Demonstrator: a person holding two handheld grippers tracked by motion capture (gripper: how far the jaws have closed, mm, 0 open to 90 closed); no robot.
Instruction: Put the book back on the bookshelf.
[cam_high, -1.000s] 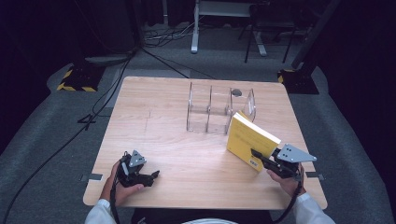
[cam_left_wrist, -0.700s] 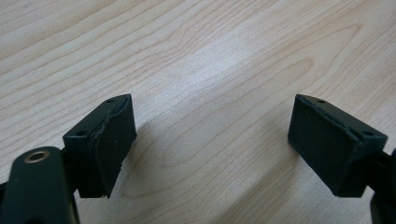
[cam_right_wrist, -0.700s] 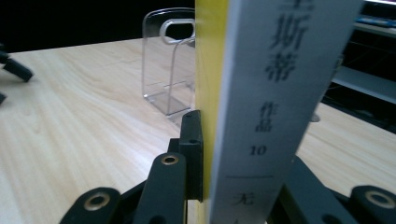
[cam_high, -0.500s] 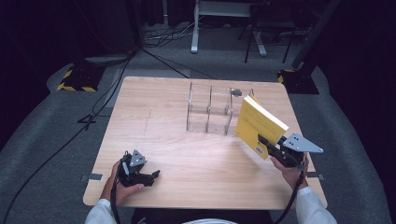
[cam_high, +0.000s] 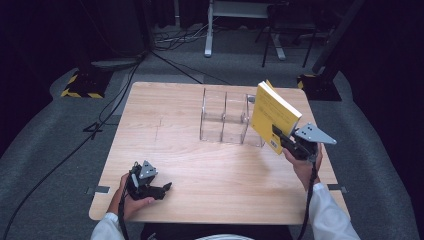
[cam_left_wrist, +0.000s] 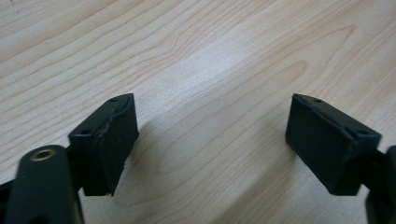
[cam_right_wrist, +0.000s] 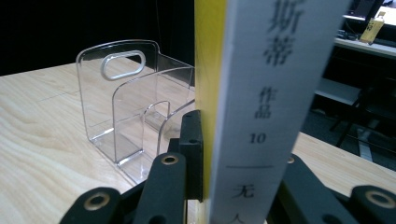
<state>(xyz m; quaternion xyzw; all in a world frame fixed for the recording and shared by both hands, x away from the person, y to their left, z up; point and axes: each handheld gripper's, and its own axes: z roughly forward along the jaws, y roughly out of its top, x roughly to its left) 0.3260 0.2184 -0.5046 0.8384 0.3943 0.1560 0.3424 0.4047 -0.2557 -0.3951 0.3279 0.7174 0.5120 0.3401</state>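
Note:
A yellow book (cam_high: 274, 112) with a white spine (cam_right_wrist: 261, 93) hangs in the air, nearly upright, at the right end of a clear plastic file rack (cam_high: 225, 120). My right gripper (cam_high: 276, 134) is shut on its lower edge, and in the right gripper view the jaws (cam_right_wrist: 238, 158) clamp the spine, with the rack (cam_right_wrist: 126, 107) just beyond. My left gripper (cam_high: 167, 187) rests near the table's front left edge. Its jaws (cam_left_wrist: 210, 144) are open and have just been closing a little, with only bare wood between them.
The wooden table (cam_high: 175, 110) has open surface between the rack and the front edge. Around the table is grey floor with cables (cam_high: 100, 120). Stands with yellow-black bases (cam_high: 80, 85) sit at the back.
My right gripper has raised the book off the table and carried it back toward the rack, turning it more upright. The left hand has stayed in place.

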